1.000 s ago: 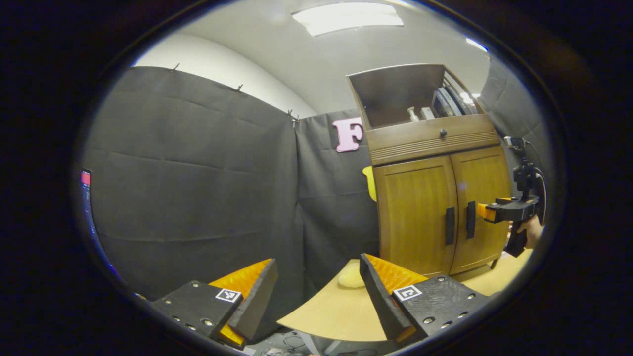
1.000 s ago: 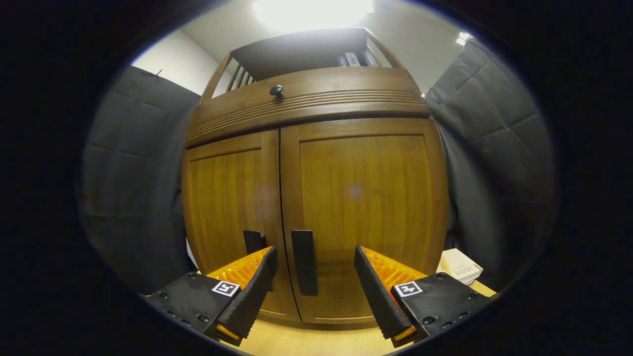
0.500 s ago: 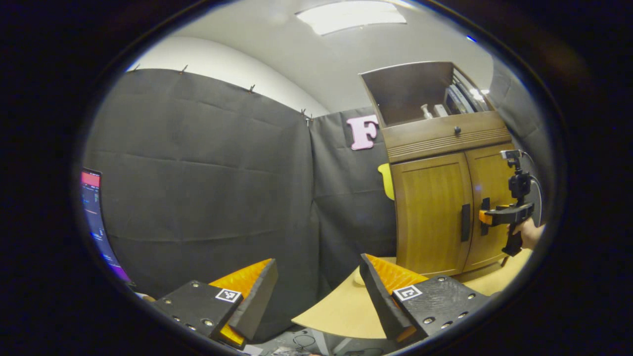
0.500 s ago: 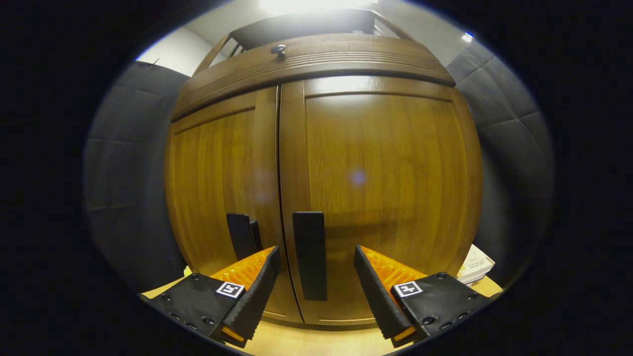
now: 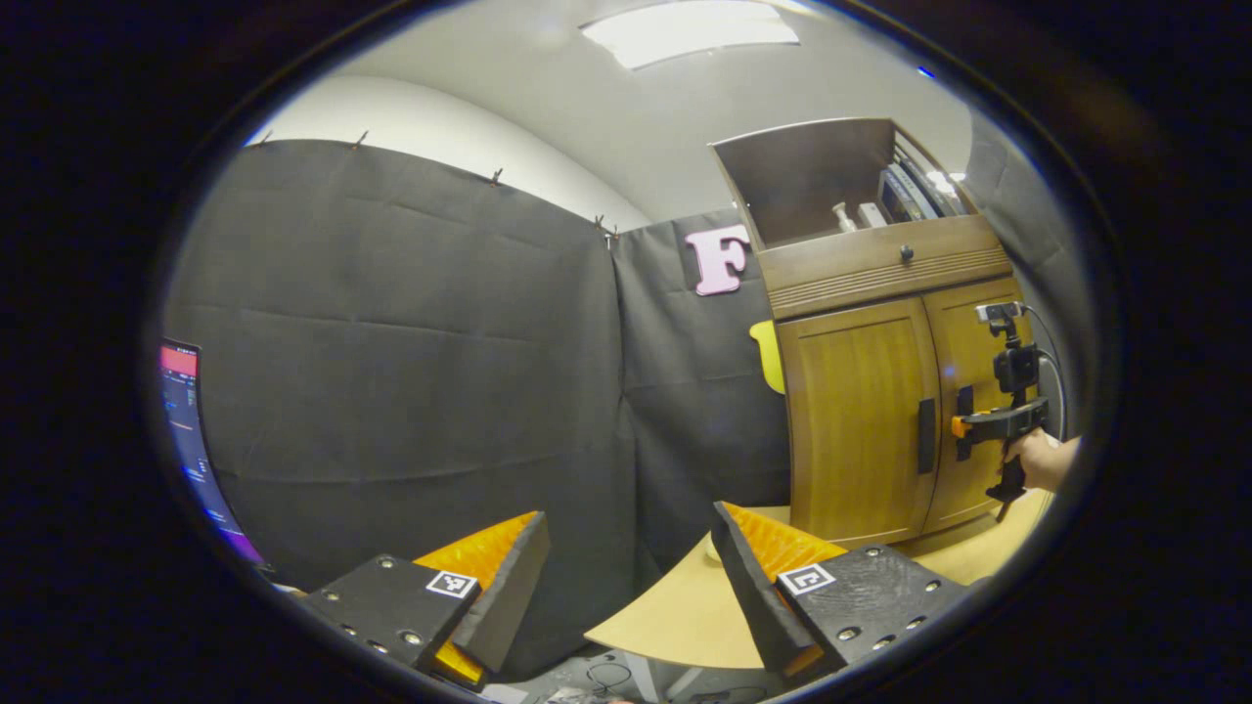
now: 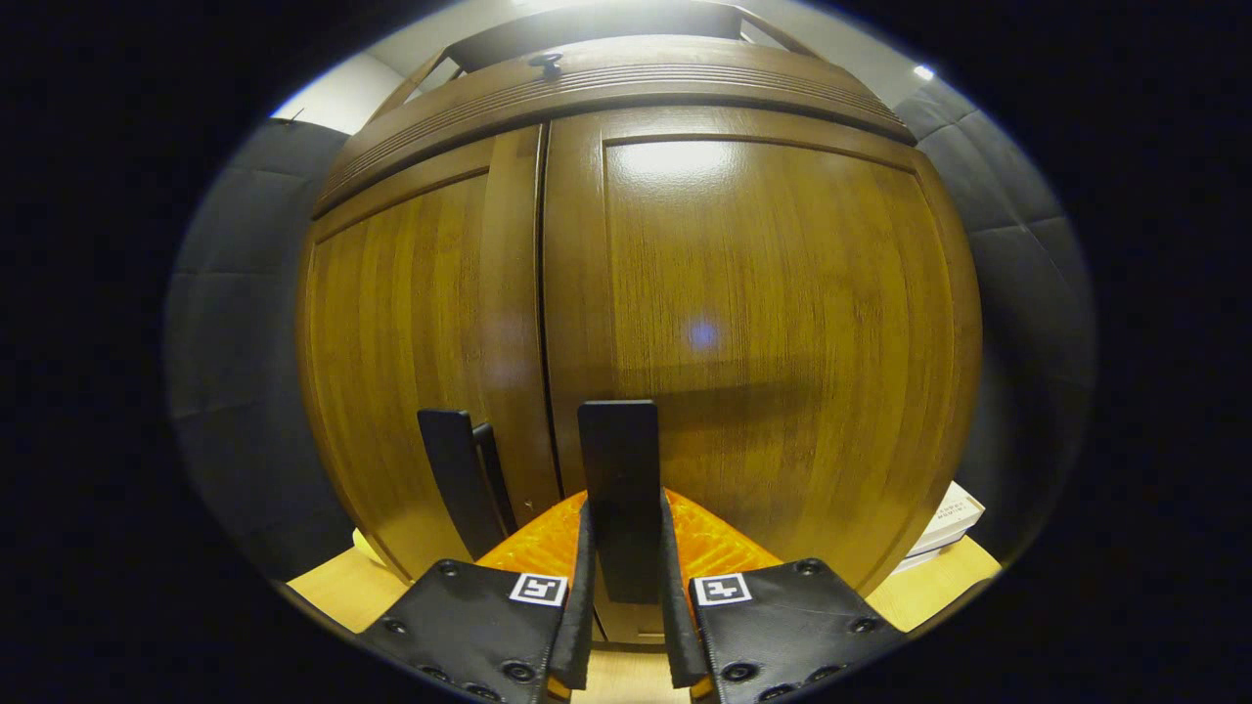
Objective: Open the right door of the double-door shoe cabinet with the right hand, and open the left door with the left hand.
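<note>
The wooden shoe cabinet (image 5: 880,391) stands at the right of the left gripper view, both doors closed. In the right gripper view the right door (image 6: 773,332) looms close, and my right gripper (image 6: 623,577) is shut on its black vertical handle (image 6: 618,460), one finger pressing each side. The left door (image 6: 401,342) carries its own black handle (image 6: 452,479), untouched. My left gripper (image 5: 626,572) hangs open and empty, far from the cabinet, off the table's edge. The right gripper (image 5: 988,426) and the hand holding it (image 5: 1042,462) appear at the right door's handle in the left gripper view.
The cabinet sits on a light wooden table (image 5: 685,606). A white box (image 6: 947,523) lies beside the cabinet's right side. A drawer with a small knob (image 5: 907,252) and an open shelf with books top the cabinet. A lit screen (image 5: 186,420) glows at far left.
My right gripper moved in to the right door and closed its fingers on the handle. The left gripper barely shifted and stayed open.
</note>
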